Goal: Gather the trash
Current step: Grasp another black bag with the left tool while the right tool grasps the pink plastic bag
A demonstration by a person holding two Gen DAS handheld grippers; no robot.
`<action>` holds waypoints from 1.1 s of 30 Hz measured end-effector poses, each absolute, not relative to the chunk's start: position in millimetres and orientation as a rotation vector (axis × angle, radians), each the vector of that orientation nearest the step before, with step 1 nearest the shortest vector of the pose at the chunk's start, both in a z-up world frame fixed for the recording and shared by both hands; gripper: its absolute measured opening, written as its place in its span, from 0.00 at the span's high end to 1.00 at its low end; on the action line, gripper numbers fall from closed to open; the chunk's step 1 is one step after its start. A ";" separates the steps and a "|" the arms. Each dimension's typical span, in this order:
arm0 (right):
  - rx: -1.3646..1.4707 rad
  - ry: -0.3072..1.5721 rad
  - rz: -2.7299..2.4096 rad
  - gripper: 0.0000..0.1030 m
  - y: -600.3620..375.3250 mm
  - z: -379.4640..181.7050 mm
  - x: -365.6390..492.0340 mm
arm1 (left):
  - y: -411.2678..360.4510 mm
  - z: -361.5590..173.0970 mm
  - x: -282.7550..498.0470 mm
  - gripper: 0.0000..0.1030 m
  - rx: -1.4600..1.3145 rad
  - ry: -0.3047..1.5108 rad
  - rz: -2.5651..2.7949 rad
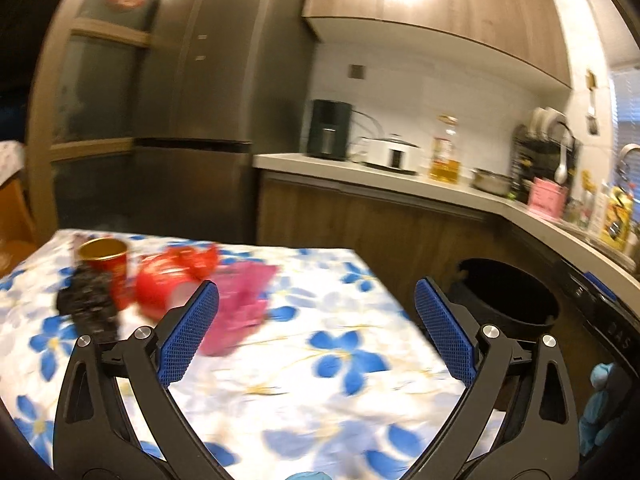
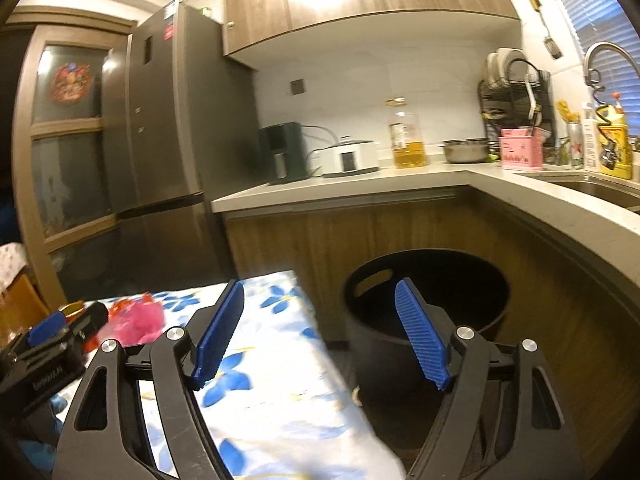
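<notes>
Trash lies on the flowered table: a red can with a gold rim, a black crumpled wrapper, a red plastic wrapper and a pink crumpled bag. My left gripper is open and empty above the table, to the right of the pink bag. A black round bin stands on the floor right of the table; it also shows in the left wrist view. My right gripper is open and empty, over the table's right edge and the bin. The pink bag shows far left.
A grey fridge stands behind the table. An L-shaped counter holds a dark appliance, a white cooker, an oil bottle, a steel bowl and a dish rack. The sink is at right.
</notes>
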State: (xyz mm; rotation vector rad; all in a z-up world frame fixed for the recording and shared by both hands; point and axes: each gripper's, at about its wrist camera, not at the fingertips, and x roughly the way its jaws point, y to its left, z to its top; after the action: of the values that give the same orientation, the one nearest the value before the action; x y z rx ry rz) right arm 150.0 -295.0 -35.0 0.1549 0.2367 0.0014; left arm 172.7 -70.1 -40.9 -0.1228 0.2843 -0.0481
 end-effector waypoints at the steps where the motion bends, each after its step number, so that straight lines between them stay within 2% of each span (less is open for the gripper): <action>1: 0.153 0.243 0.016 0.26 -287.0 -36.2 150.8 | -61.1 -42.3 170.9 0.06 -0.124 0.284 -0.031; 18: 0.105 0.320 0.228 0.26 -175.0 -58.5 176.9 | 81.8 -74.9 184.2 0.06 -0.161 0.314 0.279; 29: 0.097 0.348 0.295 0.26 -134.4 -66.8 199.5 | 120.6 -94.4 234.5 0.34 -0.235 0.469 0.330; 32: 0.099 0.359 0.311 0.26 -124.7 -69.0 206.6 | 126.0 -103.4 239.9 0.49 -0.254 0.516 0.326; 33: 0.097 0.363 0.315 0.26 -120.6 -70.5 209.2 | 128.0 -105.6 241.5 0.57 -0.262 0.534 0.327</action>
State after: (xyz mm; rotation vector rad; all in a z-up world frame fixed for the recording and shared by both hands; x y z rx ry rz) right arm 209.2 -120.6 -70.5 0.0969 0.3626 0.3150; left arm 241.5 128.0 -105.6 -0.2615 0.5336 0.3265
